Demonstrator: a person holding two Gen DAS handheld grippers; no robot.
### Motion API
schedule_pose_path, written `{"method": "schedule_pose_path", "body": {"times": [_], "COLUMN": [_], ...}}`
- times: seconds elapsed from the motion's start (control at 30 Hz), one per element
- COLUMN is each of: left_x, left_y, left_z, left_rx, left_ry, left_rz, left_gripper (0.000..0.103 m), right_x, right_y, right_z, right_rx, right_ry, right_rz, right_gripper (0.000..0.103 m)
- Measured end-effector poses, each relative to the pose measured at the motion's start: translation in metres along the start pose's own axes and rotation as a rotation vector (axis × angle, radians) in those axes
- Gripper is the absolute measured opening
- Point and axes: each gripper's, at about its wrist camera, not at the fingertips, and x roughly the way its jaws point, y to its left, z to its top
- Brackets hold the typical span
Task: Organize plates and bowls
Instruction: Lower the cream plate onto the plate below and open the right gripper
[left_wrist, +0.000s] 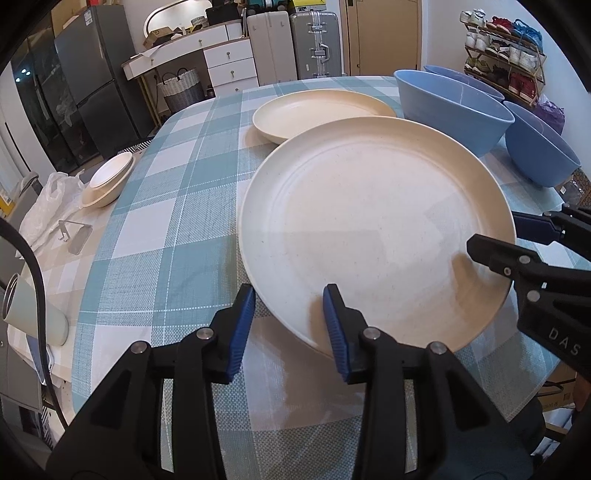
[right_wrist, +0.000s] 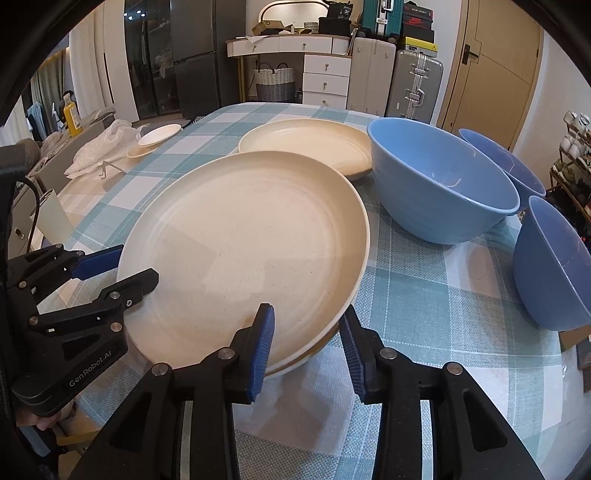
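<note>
While both grippers are sitting slightly open, left gripper (left_wrist: 290, 317) and right gripper (right_wrist: 306, 345) are straddling the near cream plate's (left_wrist: 376, 229) rim, not pinching.

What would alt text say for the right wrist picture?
A large cream plate sits stacked on another on a checked tablecloth, its near rim between the open blue-padded fingers of two handheld grippers. Three blue bowls stand to its right.

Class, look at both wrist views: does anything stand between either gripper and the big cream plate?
Nothing visible does. The left gripper and right gripper each straddle the rim of the big cream plate with open jaws.
</note>
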Motion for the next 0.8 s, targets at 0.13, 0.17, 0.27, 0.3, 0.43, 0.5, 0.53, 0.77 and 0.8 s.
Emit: {"method": "schedule_pose_path", "body": {"times": [0.13,0.17,0.27,0.3,0.43,0.5,0.53,0.77,0.8], "left_x": [0.001,0.000,0.001,0.002,0.003,0.003,0.003,-0.007,-0.009], "left_y": [0.000,0.000,0.001,0.002,0.005,0.008,0.009,0.022,0.023], "left_z": [-0.001,-0.002,-0.002,-0.003,-0.003,-0.002,-0.002,0.001,0.002], "left_rx": [0.004,0.003,-0.004,-0.007,-0.023,-0.033,-0.040,-0.102,-0.107], "left_ry": [0.004,0.005,0.009,0.010,0.016,0.016,0.015,-0.019,-0.026], "left_rz": [0.000,-0.001,-0.015,-0.021,-0.037,-0.044,-0.050,-0.094,-0.095], "left_gripper": [0.037,0.037,0.039,0.040,0.042,0.047,0.051,0.072,0.073], "right_x": [0.001,0.001,0.004,0.004,0.005,0.006,0.006,-0.003,-0.005], "right_y": [0.000,0.001,0.001,0.001,0.001,0.001,0.001,0.000,0.000], "right_z": [-0.001,-0.001,-0.002,-0.002,-0.003,-0.004,-0.003,-0.001,0.000], "right_rx": [-0.009,-0.011,-0.009,-0.010,-0.008,-0.006,-0.003,0.000,0.002], "right_ry": [0.008,0.009,0.021,0.022,0.022,0.025,0.026,-0.003,-0.014], "right_rz": [-0.032,-0.035,-0.022,-0.019,-0.010,0.003,0.007,0.048,0.061], "right_gripper": [0.040,0.040,0.042,0.042,0.045,0.046,0.048,0.071,0.078]}}
